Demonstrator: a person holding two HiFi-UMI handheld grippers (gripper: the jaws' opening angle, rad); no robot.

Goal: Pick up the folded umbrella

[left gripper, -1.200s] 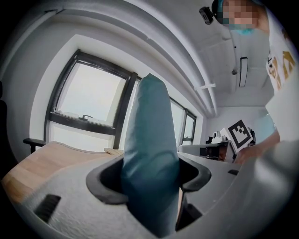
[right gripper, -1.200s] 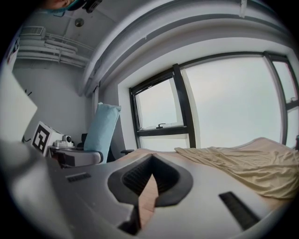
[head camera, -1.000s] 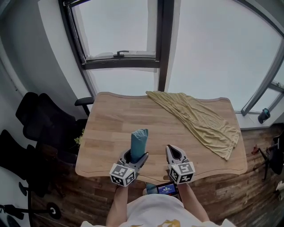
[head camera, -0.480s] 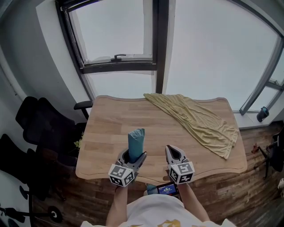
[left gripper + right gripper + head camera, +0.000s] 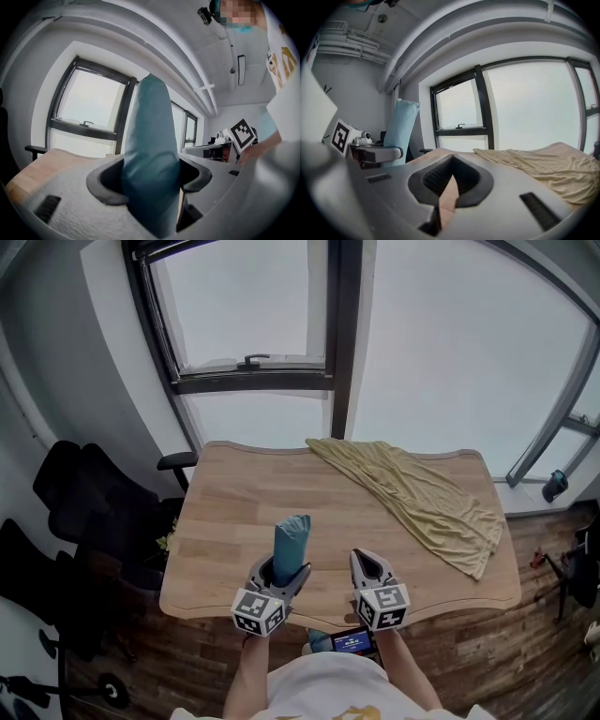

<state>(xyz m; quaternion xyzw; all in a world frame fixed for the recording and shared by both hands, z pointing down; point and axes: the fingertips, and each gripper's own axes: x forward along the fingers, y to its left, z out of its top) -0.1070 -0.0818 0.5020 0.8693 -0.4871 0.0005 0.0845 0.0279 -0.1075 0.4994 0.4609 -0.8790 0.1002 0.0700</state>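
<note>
**Already in hand: umbrella clamped in left tool**

Evidently the pick-up is at its last stage. The folded umbrella [image 5: 291, 547], teal, is held upright in the left tool [image 5: 281, 576], w/ both jaws closed against its lower body. Its top end stands well above the jaws. Its lower end is hidden below the tool, so contact w/ the worktop [image 5: 234, 498] can't be confirmed. It is judged to be clear of the surface, above the near edge.

The right tool [image 5: 368, 566] is held just beside the left one. Its jaws are brought together at the tips w/ nothing between them; only a thin sliver of wood is seen through the gap. A yellowish cloth [image 5: 427, 502] is spread over the far right part of the worktop, well apart from both tools, i.e. no obstruction.

Next move, as judged: the clamp is to be kept firm and the umbrella kept vertical while raised or carried, esp. since it is gripped low and could tip. No help from the right tool seems needed.
</note>
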